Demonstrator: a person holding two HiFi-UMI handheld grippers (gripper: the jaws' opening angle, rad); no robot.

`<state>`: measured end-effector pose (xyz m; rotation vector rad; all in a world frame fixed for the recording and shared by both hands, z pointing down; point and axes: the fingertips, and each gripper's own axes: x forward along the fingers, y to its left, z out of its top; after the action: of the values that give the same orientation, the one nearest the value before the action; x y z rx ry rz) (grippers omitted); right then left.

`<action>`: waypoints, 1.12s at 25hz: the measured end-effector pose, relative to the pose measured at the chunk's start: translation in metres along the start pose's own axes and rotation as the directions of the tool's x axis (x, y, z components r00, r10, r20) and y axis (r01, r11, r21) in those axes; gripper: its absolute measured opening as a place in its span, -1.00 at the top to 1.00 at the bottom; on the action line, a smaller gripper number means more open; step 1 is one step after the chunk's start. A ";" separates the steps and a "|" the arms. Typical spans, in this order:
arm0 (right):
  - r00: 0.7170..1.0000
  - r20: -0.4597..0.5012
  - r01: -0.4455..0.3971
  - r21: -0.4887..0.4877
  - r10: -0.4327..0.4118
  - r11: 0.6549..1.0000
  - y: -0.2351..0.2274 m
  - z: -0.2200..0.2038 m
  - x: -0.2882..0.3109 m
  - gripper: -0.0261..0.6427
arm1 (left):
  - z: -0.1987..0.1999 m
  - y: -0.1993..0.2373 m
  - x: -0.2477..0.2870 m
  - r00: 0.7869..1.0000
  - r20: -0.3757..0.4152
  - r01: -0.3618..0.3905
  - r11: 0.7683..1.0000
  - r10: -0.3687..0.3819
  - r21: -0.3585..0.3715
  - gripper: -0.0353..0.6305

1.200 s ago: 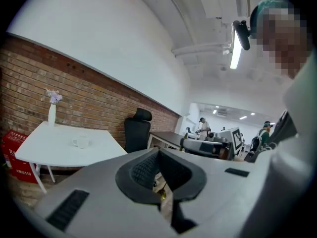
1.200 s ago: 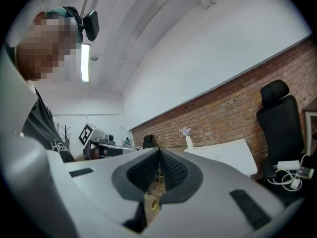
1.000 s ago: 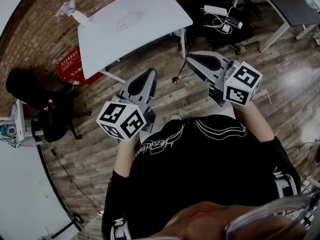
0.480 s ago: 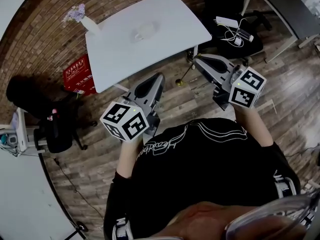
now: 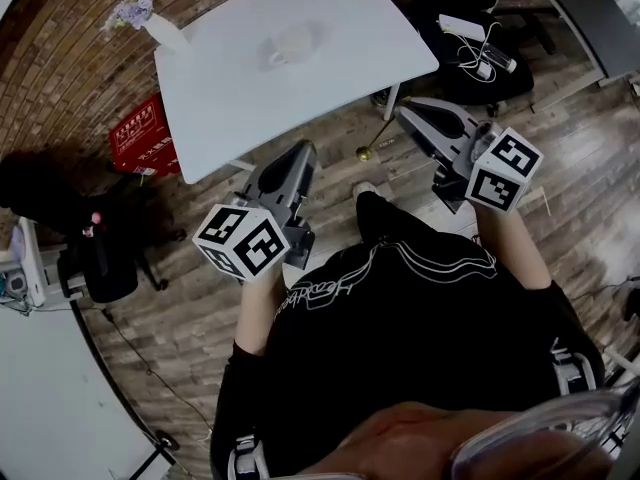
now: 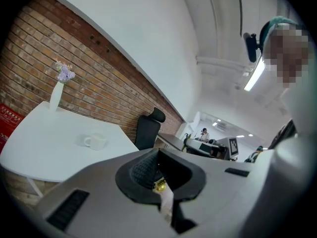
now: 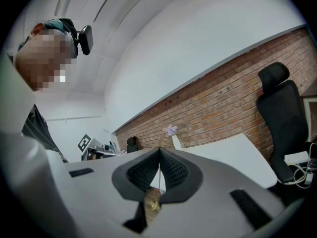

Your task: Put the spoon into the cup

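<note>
My right hand-held gripper [image 5: 402,112] is clamped on the spoon [image 5: 365,151], whose gold end hangs toward 7 o'clock from the tips, over the floor [image 5: 330,183]. The left hand-held gripper [image 5: 301,148] is closed on nothing. The cup [image 5: 293,43] sits on the tabletop [image 5: 230,98], at 11 o'clock from the spoon. I'd carry the spoon above the rim and steady it before letting go. The cup is pale on white and its mouth is unclear; the right gripper view shows only a sliver of handle.
</note>
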<state>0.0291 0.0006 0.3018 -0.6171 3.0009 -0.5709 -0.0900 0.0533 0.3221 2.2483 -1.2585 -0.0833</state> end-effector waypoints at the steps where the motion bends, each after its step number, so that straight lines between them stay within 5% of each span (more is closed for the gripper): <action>1: 1.000 -0.006 -0.001 0.007 0.001 1.000 -0.007 -0.003 0.005 0.93 | -0.001 0.007 0.004 1.000 -0.004 -0.013 1.000 0.013 0.002 0.88; 19: 0.993 -0.041 -0.111 0.059 0.114 0.992 -0.161 0.039 0.181 0.93 | 0.083 0.170 0.127 0.984 -0.077 -0.162 0.985 0.158 -0.053 0.88; 28: 0.991 -0.061 -0.115 0.052 0.118 0.992 -0.203 0.049 0.243 0.93 | 0.101 0.224 0.139 0.978 -0.073 -0.200 0.979 0.197 -0.047 0.88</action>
<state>-0.1141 -0.2836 0.3405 -0.4250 3.0464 -0.6667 -0.2163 -0.1934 0.3771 2.0505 -1.4192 0.0336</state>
